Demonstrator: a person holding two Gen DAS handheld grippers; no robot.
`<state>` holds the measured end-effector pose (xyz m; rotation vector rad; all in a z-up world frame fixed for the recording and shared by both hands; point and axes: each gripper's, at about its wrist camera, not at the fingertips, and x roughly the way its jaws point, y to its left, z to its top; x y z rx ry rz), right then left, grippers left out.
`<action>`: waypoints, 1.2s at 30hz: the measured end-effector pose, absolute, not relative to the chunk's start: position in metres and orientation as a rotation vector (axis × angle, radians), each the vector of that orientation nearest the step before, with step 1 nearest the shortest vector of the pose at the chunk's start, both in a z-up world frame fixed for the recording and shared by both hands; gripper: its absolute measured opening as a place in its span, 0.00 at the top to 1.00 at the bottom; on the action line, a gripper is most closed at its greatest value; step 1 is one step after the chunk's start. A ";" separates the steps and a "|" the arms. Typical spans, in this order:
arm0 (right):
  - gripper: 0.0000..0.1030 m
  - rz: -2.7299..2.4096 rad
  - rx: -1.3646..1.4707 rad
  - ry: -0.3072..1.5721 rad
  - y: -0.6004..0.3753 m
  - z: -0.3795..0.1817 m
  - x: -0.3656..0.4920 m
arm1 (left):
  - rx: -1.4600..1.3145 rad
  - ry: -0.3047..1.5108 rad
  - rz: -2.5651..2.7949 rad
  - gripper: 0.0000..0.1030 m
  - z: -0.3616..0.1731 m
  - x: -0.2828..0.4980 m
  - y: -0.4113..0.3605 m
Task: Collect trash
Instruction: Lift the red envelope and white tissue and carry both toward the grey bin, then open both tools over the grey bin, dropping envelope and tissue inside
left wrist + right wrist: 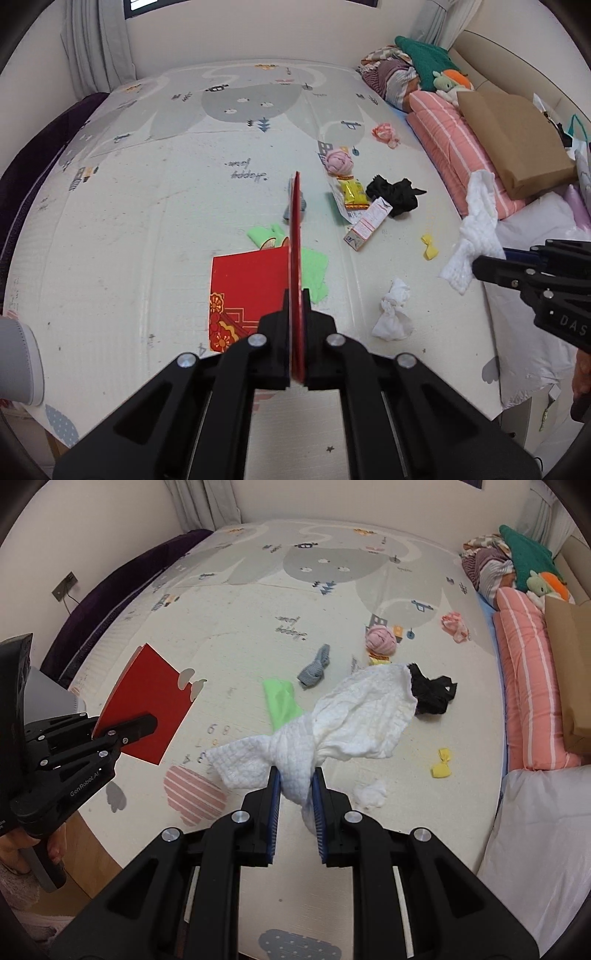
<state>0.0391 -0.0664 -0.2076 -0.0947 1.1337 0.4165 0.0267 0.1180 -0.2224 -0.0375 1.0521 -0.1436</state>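
Above the play mat (258, 602), the left gripper (295, 295) pinches a red envelope (147, 698) edgewise and the right gripper (295, 775) clamps a white paper towel (354, 716), probably lifted clear for binning, while the crumpled tissue (393, 312) lies on the mat.

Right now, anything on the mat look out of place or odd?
Yes: litter is strewn across the play mat: a small carton, yellow wrapper, crumpled tissue, loose socks. The left gripper holds a red envelope, the right gripper a white cloth.
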 end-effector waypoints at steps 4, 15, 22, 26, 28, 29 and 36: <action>0.85 0.508 -0.098 1.096 -0.032 -0.171 0.029 | -0.078 1.036 -0.063 0.96 -0.184 0.003 0.158; 0.85 0.872 -0.210 0.983 0.071 -0.105 0.006 | -0.250 0.947 0.330 0.96 -0.110 -0.092 0.264; 0.85 1.087 -0.309 0.919 0.195 -0.081 -0.017 | -0.373 0.844 0.545 0.96 -0.078 -0.159 0.370; 0.85 1.215 -0.353 0.866 0.299 -0.064 -0.039 | -0.401 0.799 0.640 0.96 -0.066 -0.189 0.452; 0.85 1.260 -0.367 0.850 0.361 -0.058 -0.046 | -0.405 0.788 0.666 0.96 -0.062 -0.197 0.500; 0.85 1.284 -0.363 0.845 0.390 -0.053 -0.052 | -0.411 0.785 0.673 0.96 -0.060 -0.199 0.523; 0.85 1.402 -0.408 0.836 0.587 -0.051 -0.068 | -0.417 0.783 0.698 0.96 -0.068 -0.200 0.670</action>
